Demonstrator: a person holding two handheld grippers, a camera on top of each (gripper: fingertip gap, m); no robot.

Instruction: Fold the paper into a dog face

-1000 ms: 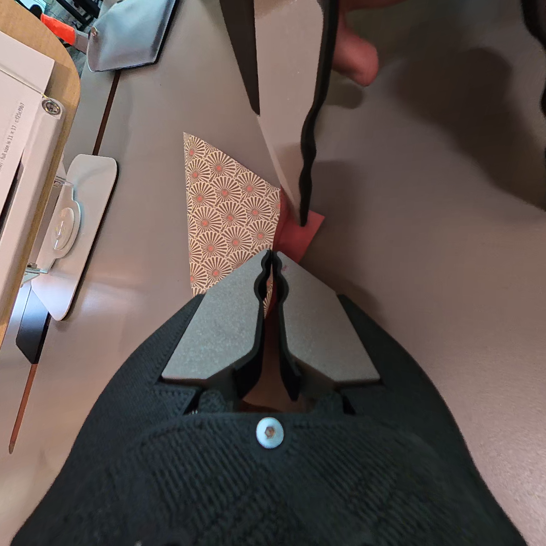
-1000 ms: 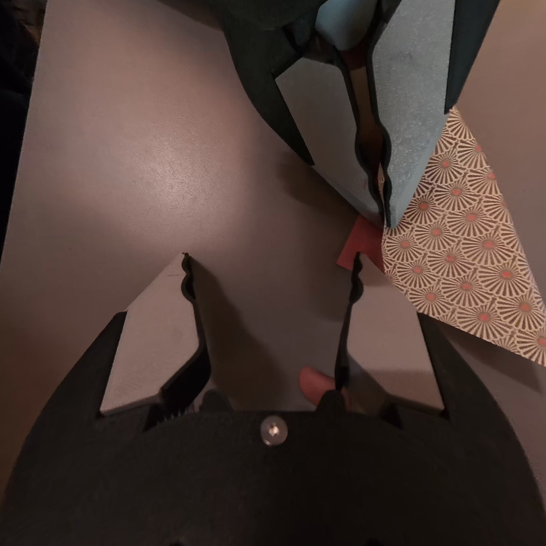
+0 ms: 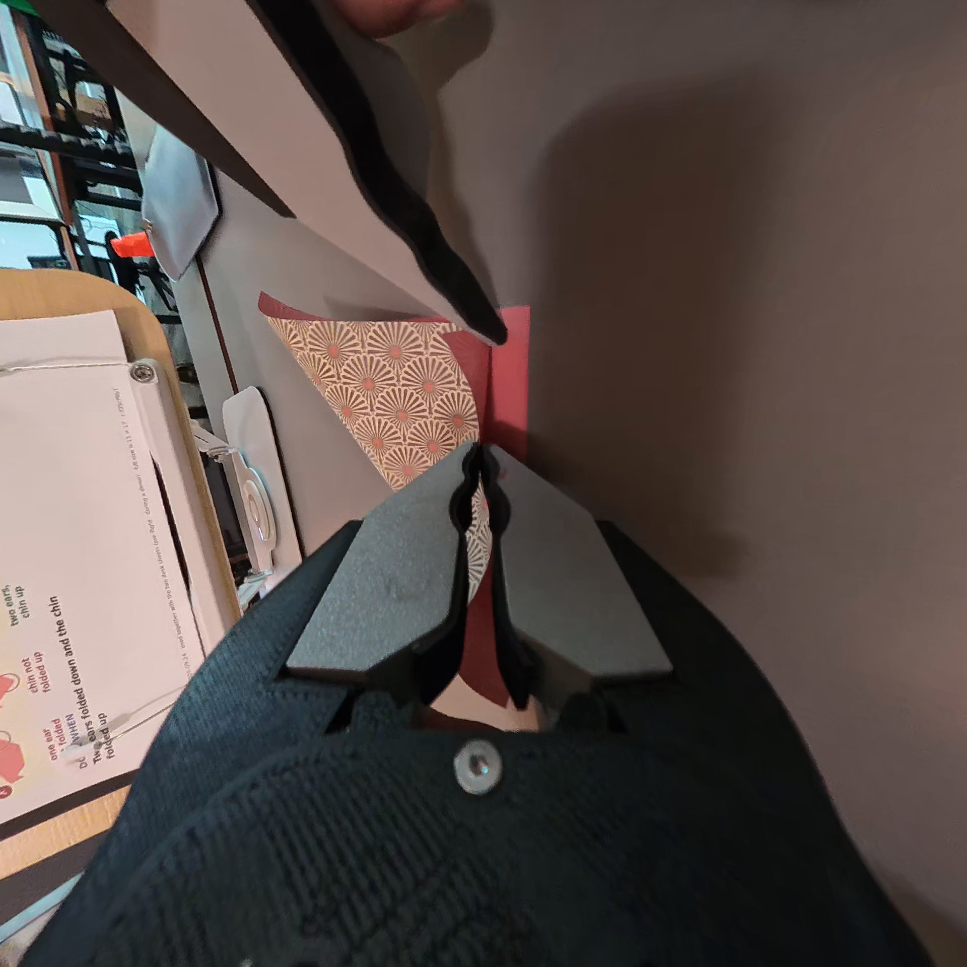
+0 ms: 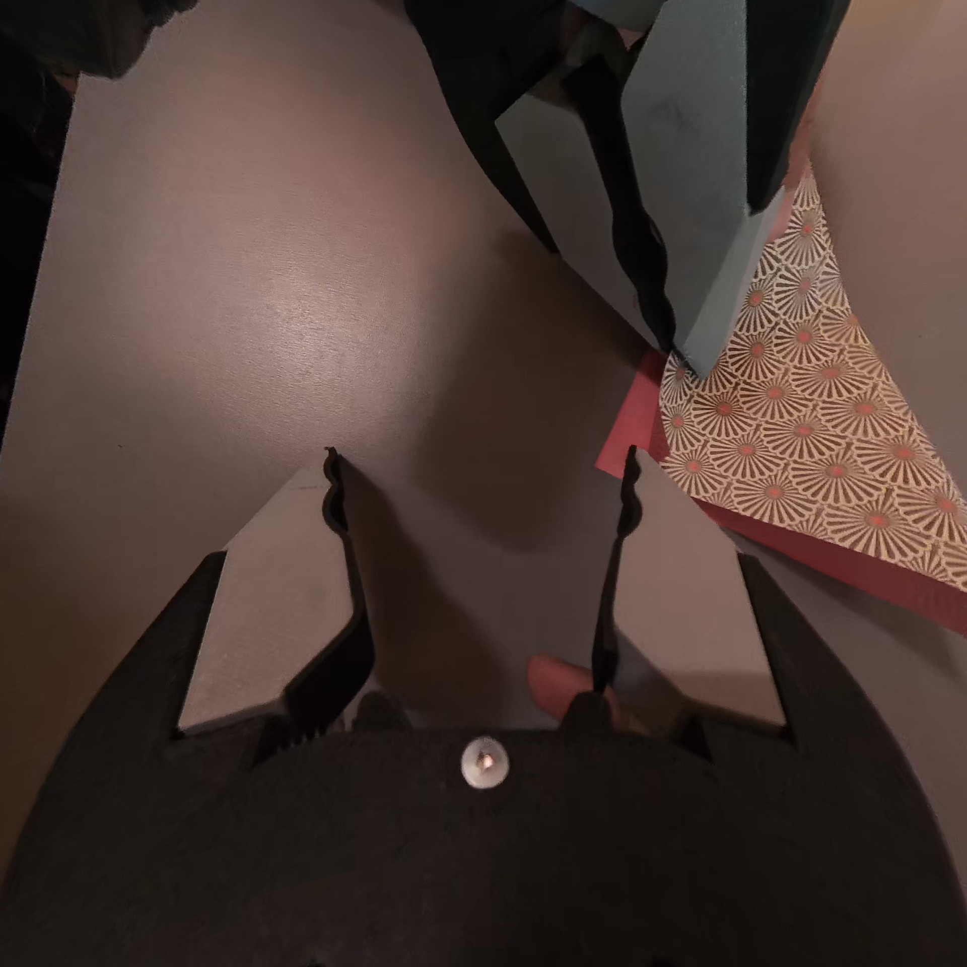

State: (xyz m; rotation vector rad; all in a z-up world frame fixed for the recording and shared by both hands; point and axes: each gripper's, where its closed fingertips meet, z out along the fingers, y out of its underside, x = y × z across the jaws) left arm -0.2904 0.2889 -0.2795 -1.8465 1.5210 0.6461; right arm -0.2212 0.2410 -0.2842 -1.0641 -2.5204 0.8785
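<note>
The paper [image 3: 397, 387] has a fan pattern on one side and plain red on the other. It lies partly folded on the grey table [image 3: 732, 366]. My left gripper [image 3: 480, 454] is shut on a flap of the paper and lifts it, so the patterned layer curls up off the red layer. My right gripper [image 4: 481, 450] is open and empty; one of its fingertips [image 4: 631, 454] rests on the red corner of the paper [image 4: 785, 429]. The left gripper [image 4: 675, 350] also shows in the right wrist view, pinching the paper edge.
A wooden board [image 3: 152, 324] with a white instruction sheet [image 3: 68, 523] stands at the left. A white metal bracket [image 3: 251, 471] and a grey plate [image 3: 178, 209] lie along the table's left side. A fingertip [image 4: 554, 685] shows behind the right gripper.
My left gripper has lifted and tilted with the paper flap, peeling the patterned layer up so more red shows. The right gripper has stayed open on the red corner.
</note>
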